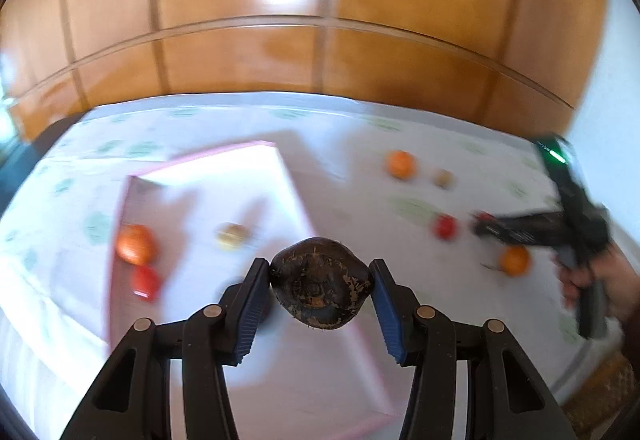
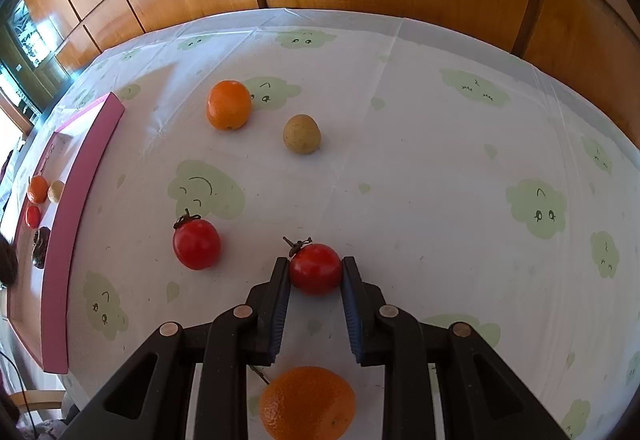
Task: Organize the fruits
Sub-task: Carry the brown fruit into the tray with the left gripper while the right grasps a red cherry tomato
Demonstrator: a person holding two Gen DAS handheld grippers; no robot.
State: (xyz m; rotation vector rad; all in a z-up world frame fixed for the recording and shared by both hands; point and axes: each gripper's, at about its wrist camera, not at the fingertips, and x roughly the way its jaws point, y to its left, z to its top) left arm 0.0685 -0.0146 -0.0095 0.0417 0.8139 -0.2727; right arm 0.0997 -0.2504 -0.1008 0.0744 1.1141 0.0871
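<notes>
Left gripper: black 2-finger tool with blue ribbed pads, pinching a dark brown, wrinkled, flattened fruit at its 2 sides; the fruit is off the surface, above the near part of the tray.

Shallow pink-rimmed rectangular tray: on the left of the table. It holds 1 orange citrus, 1 pale yellow-brown round fruit and 1 small red tomato, grouped at its left side. The left view is blurred.

Right gripper: pressed onto a small red tomato with a dry stem, which appears to sit on the white tablecloth printed with green cloud faces.

Loose on the cloth: a second stemmed red tomato to the left, an orange and a tan round fruit farther off, and another orange near, under the tool.

Handling note, as judgement: set the brown fruit on bare tray floor right of the 3 fruits, low before release so it does not roll; lift the tomato straight up with a gentle squeeze, clear of the near orange.
</notes>
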